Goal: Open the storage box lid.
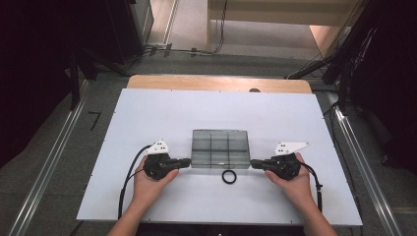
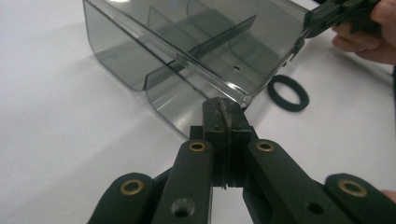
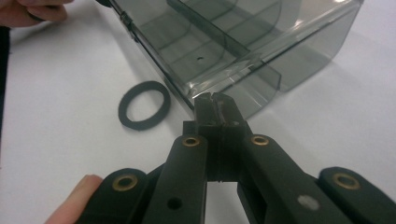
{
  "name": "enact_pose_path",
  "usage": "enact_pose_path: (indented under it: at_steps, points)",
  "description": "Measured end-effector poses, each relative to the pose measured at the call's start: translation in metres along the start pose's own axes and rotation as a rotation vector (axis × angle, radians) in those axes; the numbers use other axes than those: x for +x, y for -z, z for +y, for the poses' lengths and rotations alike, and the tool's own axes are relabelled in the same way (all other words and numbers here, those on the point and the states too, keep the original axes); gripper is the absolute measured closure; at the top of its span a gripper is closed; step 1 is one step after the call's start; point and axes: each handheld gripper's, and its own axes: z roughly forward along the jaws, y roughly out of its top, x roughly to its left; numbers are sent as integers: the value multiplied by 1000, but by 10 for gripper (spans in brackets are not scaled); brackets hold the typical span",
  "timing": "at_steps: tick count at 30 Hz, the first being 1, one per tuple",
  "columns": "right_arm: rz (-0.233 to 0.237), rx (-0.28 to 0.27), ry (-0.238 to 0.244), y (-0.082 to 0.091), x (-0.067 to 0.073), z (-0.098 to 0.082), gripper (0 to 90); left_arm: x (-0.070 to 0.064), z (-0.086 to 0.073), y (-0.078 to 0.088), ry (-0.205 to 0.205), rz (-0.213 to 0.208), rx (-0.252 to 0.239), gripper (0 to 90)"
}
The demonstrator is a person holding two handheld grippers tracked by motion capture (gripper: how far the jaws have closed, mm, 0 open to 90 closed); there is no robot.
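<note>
Smoked clear divider box (image 1: 220, 148) sits mid-tabletop, toward the near edge; black ring (image 1: 229, 177) lies just in front of it. We've got the left gripper (image 1: 187, 161) at the box's near-left corner and the right gripper (image 1: 253, 162) at the near-right corner, both held level, tips pointing inward. Jaws pressed together on both, nothing between them. No readable labels.
</note>
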Motion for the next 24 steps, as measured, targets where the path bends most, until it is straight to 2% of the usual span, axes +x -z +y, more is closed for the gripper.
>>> enact_pose_path:
  at_steps: [9, 16, 24]
  points:
    - [0, -21, 6, 2, 1, 2, 881, -3, 2, 1, -22, 5, -16, 900]
    - [-9, -55, -6, 7, 1, 4, 880, -6, 3, 3, -36, -2, -59, 900]
    - [-6, -76, 6, 9, 7, 10, 880, -10, 7, 6, -62, 4, -112, 900]
